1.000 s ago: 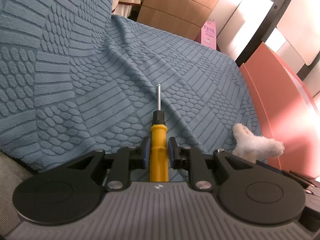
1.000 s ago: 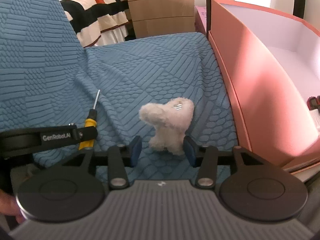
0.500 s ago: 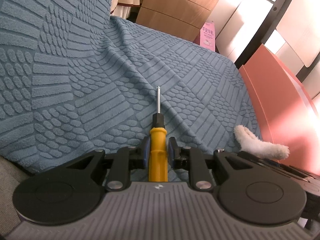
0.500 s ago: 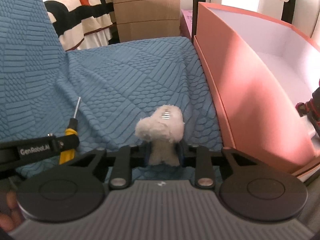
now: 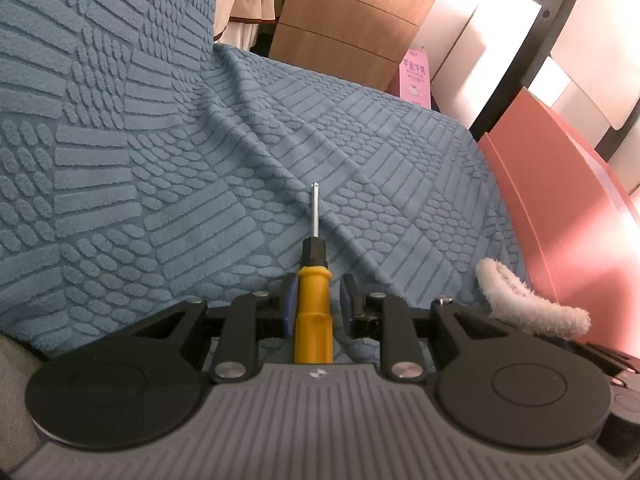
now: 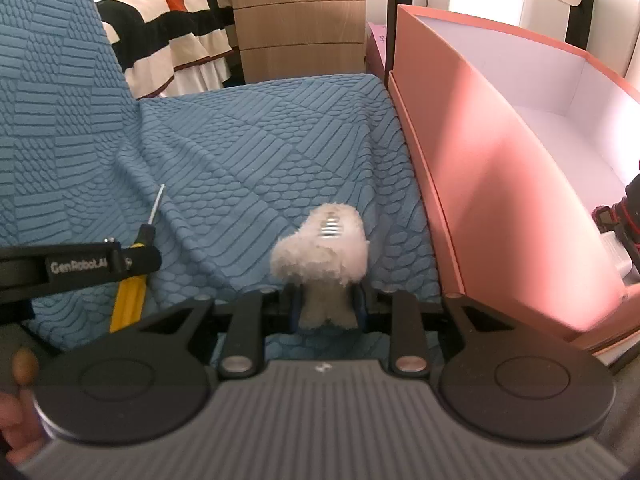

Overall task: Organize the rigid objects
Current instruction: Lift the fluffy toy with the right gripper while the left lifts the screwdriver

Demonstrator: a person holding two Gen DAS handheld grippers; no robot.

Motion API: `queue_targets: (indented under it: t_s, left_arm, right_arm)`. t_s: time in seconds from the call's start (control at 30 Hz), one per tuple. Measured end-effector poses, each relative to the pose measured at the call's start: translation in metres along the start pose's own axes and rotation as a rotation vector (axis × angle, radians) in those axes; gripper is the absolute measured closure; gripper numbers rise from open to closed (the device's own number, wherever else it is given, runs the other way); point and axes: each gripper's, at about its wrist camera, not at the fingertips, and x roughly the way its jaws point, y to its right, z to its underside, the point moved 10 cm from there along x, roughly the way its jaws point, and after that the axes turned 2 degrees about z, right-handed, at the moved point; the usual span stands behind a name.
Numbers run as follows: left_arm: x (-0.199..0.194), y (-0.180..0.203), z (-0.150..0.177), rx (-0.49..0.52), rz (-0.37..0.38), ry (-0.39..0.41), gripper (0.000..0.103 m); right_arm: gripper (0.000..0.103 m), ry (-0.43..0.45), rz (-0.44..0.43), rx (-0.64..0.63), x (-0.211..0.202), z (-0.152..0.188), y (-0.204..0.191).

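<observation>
Two tongs are at work over one blue textured blanket (image 5: 168, 184) that covers a sofa seat and backrest.

The left tongs (image 5: 316, 298) straddle the handle of one screwdriver with a yellow plastic handle, black collar and thin metal shaft (image 5: 314, 312). Its jaws have just been opening a little: in the left wrist view the left blue pad lies against the handle, while a thin gap shows between the handle and the right pad, so the grip looks loosened rather than pressed. The screwdriver points away from the camera, its tip over a fold of the blanket. In the right wrist view the same screwdriver (image 6: 130, 300) shows under the black finger of the left tongs (image 6: 100, 266), which bears white lettering.

The right tongs (image 6: 326, 304) are closed tight on one small fluffy off-white plush toy (image 6: 322, 256); the pads squeeze its lower part, and its rounded top, with a small striped patch, rises above the jaws. From the left wrist view the plush toy (image 5: 528, 304) shows at the right, near the box wall.

One large pink cardboard box with a white inside (image 6: 500, 208) stands just right of the blanket. Inside it, at the far right edge, lies one dark red and black object (image 6: 624, 216), cut off by the frame. Beyond stand one wooden drawer cabinet (image 6: 300, 20) and one bed with a striped cover in black, white and orange (image 6: 168, 36).
</observation>
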Motion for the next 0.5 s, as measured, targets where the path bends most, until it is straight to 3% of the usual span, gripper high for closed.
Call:
queue_targets:
  t_s: [0.13,0.5]
  left_arm:
    - [0.001,0.000,0.000,0.010,-0.004,0.002,0.083]
    - [-0.014,-0.004,-0.007,-0.053,0.003,0.032,0.084]
  right_arm:
    - [0.074,0.005,0.004,-0.007,-0.001,0.001,-0.001]
    - [0.075,0.002,-0.040,-0.004,-0.005,-0.003,-0.006]
